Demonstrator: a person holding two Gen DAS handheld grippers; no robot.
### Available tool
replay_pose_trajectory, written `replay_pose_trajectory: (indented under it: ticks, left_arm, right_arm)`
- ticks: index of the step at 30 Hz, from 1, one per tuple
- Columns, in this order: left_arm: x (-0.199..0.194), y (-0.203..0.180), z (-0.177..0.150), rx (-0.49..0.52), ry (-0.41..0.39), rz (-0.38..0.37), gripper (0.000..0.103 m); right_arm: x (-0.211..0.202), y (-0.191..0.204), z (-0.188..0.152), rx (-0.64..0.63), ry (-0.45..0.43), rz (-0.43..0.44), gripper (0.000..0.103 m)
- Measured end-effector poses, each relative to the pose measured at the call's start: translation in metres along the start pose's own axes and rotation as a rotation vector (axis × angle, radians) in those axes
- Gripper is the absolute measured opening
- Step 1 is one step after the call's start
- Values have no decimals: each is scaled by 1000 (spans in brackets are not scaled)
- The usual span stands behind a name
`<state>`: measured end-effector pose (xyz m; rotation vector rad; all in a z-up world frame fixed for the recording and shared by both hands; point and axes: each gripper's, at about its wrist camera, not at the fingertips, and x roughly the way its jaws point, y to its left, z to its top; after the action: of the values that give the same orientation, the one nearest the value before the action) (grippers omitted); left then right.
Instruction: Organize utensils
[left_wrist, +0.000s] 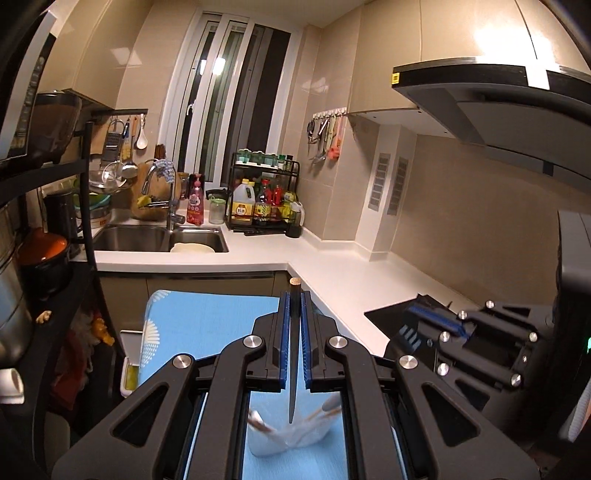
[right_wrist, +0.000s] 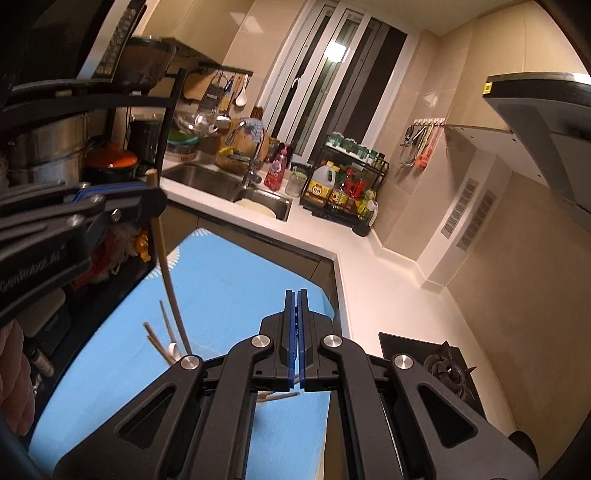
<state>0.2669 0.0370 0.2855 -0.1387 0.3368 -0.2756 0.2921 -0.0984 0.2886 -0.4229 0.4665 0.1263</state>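
Note:
My left gripper (left_wrist: 294, 295) is shut on a long thin wooden utensil handle (left_wrist: 292, 362), held upright above a clear container (left_wrist: 291, 435) that holds several utensils on the blue mat (left_wrist: 207, 321). In the right wrist view the left gripper (right_wrist: 151, 192) shows at the left with the pale stick (right_wrist: 168, 273) reaching down into the container's utensils (right_wrist: 162, 339). My right gripper (right_wrist: 296, 295) is shut and empty over the mat's right side; it also shows in the left wrist view (left_wrist: 436, 325). One chopstick (right_wrist: 280, 396) lies on the mat under it.
A white L-shaped counter (left_wrist: 332, 269) runs behind, with a sink (left_wrist: 159, 238), a condiment rack (left_wrist: 264, 199) and a gas hob (right_wrist: 447, 369). A black shelf with pots (left_wrist: 44, 254) stands at the left. A range hood (left_wrist: 498, 96) hangs at the upper right.

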Motion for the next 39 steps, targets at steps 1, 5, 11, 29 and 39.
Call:
replay_pose_trajectory:
  ticks: [1,5,11,29,39]
  left_arm:
    - [9,3,-1,-8,11,1,6]
    - [55,9,-26,13,92,31,6]
    - [81,8,-50,52,180,34,6]
    - [-29,-31,-88,71,102,77,41]
    - [-74,-30,-153,-34,48,162,77]
  right_arm:
    - [10,3,-3,-3,15,3,1]
    - [48,12,-22,-3,79,25,1]
    - [62,10,-41,39,119,43,9]
    - [-73,-15,-101,232,-27,-3,48]
    - [-113,0,-185,442,-73,-87,96]
